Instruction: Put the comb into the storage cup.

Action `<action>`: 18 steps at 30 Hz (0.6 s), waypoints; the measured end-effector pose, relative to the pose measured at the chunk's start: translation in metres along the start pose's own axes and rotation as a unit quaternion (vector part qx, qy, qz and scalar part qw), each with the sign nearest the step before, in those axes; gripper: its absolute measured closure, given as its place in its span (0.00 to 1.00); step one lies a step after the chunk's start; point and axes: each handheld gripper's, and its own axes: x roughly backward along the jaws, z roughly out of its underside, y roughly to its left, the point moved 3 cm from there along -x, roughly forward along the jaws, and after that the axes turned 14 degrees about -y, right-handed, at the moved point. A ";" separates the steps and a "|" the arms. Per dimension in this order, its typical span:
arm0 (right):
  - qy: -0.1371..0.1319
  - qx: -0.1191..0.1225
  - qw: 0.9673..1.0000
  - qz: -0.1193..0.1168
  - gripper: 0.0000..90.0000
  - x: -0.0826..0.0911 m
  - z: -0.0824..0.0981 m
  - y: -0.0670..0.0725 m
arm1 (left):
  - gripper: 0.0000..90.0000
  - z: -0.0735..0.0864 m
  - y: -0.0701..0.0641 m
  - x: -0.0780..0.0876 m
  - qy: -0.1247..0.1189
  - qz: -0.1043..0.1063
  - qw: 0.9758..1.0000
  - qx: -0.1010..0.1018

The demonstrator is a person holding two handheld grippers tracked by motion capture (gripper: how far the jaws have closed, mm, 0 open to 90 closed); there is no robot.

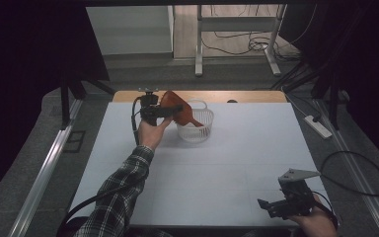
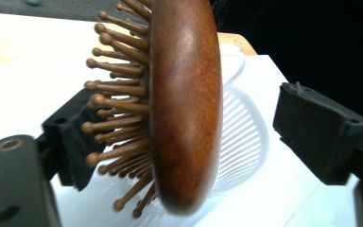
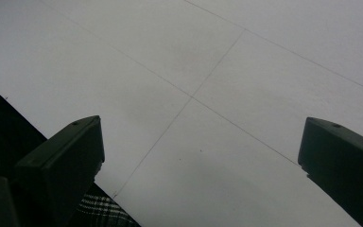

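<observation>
You are letting a wooden hairbrush [image 1: 178, 112] go into the white basket [image 1: 201, 129], so finish the release cleanly. Your left claw [image 1: 160, 111] stands wide. In the left gripper view the brush head [image 2: 184, 104] hangs between the two black jaws with its smooth back clear of the jaw at 3 o'clock, while its bristles [image 2: 116, 104] reach toward the jaw at 9 o'clock and may brush against it. I cannot tell whether they touch. Judging from that, the brush looks free or nearly so, and its handle seems to rest inside the basket already.

Open fully before you pull away, so the bristles do not snag on the pad and drag the brush back out. Then draw the claw straight back toward yourself, along its own line, rather than sideways across the basket rim. The basket looks light, and a nudge could tip or slide it.

In the high view the brush leans at about 1 o'clock from your left hand [image 1: 150, 132], its head up and to the left, its handle slanting down to 4 o'clock into the basket. The basket stands at the far middle of the white table [image 1: 217, 168].

Your right claw [image 1: 276, 205] rests near the table's near right corner, jaws wide and empty. Leave it there.
</observation>
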 end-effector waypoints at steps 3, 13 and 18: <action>0.000 0.000 1.000 -0.001 0.01 0.000 0.000 0.000 | 0.13 0.000 0.002 0.004 0.002 0.004 1.000 -0.003; 0.003 -0.003 1.000 -0.001 0.01 0.000 0.000 0.000 | 0.07 -0.003 0.002 0.016 0.012 0.024 0.999 -0.030; 0.003 -0.003 1.000 -0.001 0.01 0.000 0.000 0.000 | 0.07 -0.005 0.003 0.022 0.014 0.031 0.999 -0.035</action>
